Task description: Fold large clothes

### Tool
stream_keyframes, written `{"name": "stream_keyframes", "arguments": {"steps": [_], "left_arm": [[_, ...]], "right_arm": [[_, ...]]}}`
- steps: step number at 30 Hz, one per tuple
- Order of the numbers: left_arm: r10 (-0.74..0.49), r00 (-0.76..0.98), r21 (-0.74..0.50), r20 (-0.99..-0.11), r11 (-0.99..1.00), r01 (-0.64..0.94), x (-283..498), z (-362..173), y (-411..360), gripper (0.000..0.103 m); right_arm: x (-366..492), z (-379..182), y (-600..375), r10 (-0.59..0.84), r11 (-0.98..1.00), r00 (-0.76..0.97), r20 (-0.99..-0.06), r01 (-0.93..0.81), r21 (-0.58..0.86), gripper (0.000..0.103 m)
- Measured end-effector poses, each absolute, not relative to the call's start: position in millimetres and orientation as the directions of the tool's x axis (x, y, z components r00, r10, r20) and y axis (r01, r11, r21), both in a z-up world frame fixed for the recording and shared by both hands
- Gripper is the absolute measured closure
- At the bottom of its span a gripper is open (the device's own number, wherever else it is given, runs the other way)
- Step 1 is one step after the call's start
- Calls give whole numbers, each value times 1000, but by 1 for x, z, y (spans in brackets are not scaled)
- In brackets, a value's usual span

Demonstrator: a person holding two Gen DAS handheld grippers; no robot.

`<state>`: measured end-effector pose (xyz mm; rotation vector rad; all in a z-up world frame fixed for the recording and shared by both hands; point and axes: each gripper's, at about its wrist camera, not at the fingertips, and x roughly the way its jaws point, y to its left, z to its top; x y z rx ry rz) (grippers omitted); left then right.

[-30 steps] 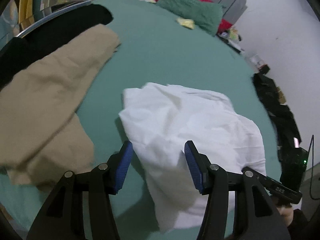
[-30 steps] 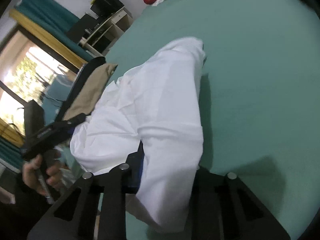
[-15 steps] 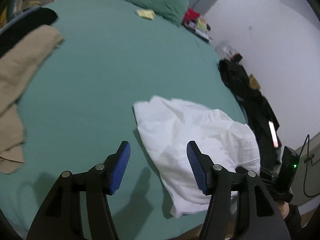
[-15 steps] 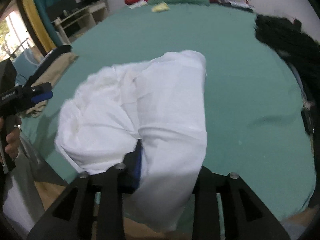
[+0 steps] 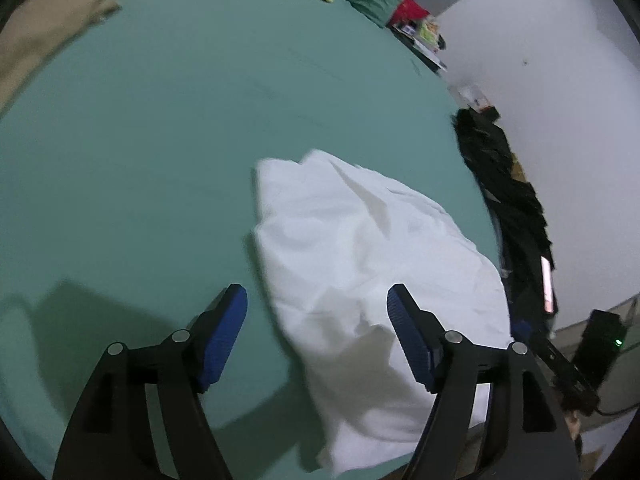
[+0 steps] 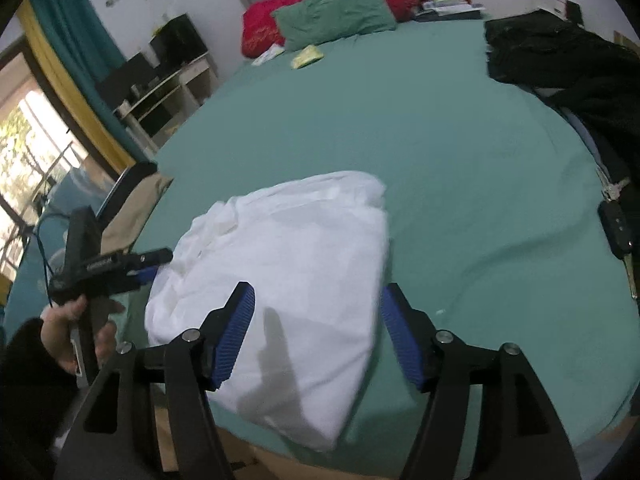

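Right wrist view: left gripper [image 6: 158,258] sits at the white garment's [image 6: 288,264] left edge, jaw state can't tell here; left wrist view shows left gripper [image 5: 316,332] spread wide, empty. Garment lies bunched on the green bed [image 6: 460,152] near its front edge, hanging slightly over. Right gripper [image 6: 318,336] is spread wide above it, holding nothing.

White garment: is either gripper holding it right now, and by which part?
Nothing is held. The left gripper and right gripper are both open above the white garment, which lies loose on the green bed.
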<state>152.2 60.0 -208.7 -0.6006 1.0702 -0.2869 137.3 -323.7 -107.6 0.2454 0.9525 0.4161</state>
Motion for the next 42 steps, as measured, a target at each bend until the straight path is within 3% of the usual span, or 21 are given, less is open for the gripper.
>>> {"name": "stream_keyframes", "arguments": {"steps": [2,9,12,17,22,28,37,42], "left_arm": [[-538,435,-610,-722,792,-35,155,-214,48,27],[-651,342,-670,-677,738,79,154,-216,6,24],[-666,347,-674,-660,730,119,153,-211,3,23],[-701,396,-719,-593,682,132,149,-200,9,22],[-650,345,-642,-677,751,155,149,-205,-24,19],[-491,342,-439,-802,871,221,143,-203,-43,19],[-427,397,-367,-813,904,220,141,-188,-48,19],[-462,351,-411,-814,886,213,141,-202,-41,19]], "right_arm": [[140,-116,-331,463,885,500,-732,-205,419,37],[153,-158,-307,401,915,426,-811,-224,335,38],[155,-164,-277,365,919,427,-828,-306,248,38],[163,-166,-269,376,912,430,-821,-327,246,38],[160,-164,-267,358,919,447,-820,-322,225,38],[153,-158,-279,369,921,456,-810,-297,252,37],[147,-145,-286,412,907,455,-789,-290,306,34],[148,-148,-297,424,904,454,-783,-267,334,34]]}}
